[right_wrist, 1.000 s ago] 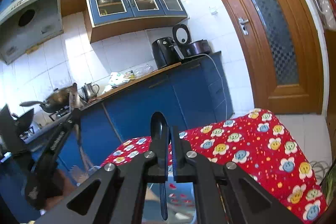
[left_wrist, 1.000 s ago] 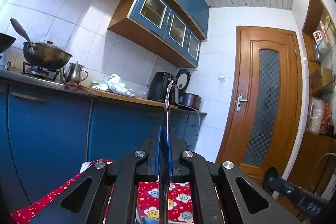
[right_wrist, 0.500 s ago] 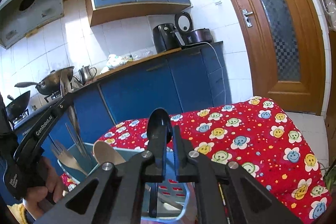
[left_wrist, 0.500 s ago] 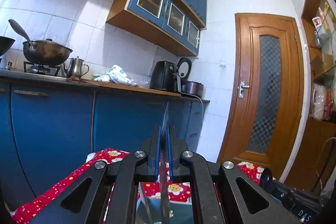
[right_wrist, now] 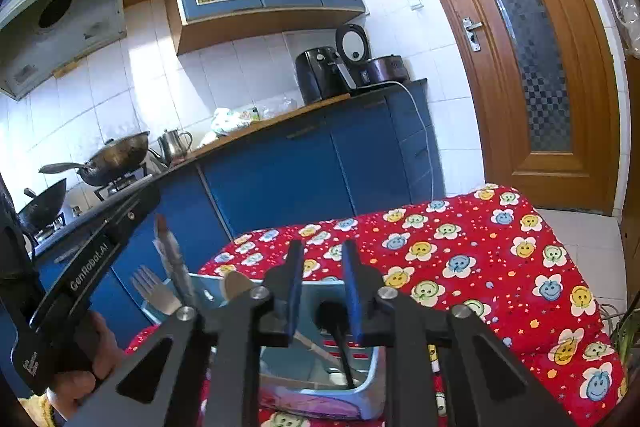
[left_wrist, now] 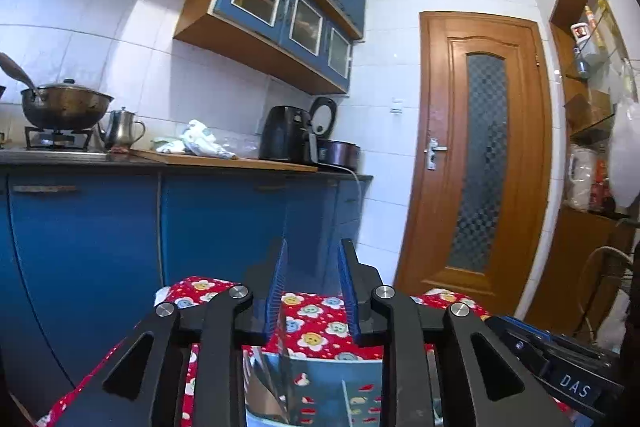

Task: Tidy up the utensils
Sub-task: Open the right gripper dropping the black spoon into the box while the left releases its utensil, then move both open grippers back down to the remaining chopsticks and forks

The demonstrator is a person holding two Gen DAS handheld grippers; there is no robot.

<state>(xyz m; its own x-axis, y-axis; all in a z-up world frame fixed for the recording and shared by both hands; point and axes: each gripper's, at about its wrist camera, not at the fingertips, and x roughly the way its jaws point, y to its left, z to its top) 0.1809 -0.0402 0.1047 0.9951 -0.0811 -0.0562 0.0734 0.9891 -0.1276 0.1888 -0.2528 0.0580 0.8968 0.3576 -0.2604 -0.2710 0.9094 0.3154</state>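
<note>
Black spoon (right_wrist: 334, 323) below right claw (right_wrist: 320, 291) (parted).

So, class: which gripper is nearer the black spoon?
Right. The right gripper sits directly over the black spoon; the left gripper is off by the knife.

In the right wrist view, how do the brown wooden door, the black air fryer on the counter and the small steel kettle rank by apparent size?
1. Brown wooden door, largest.
2. Black air fryer.
3. Small steel kettle, smallest.

They stand at different distances from the camera, so this ranks looks only.
</note>
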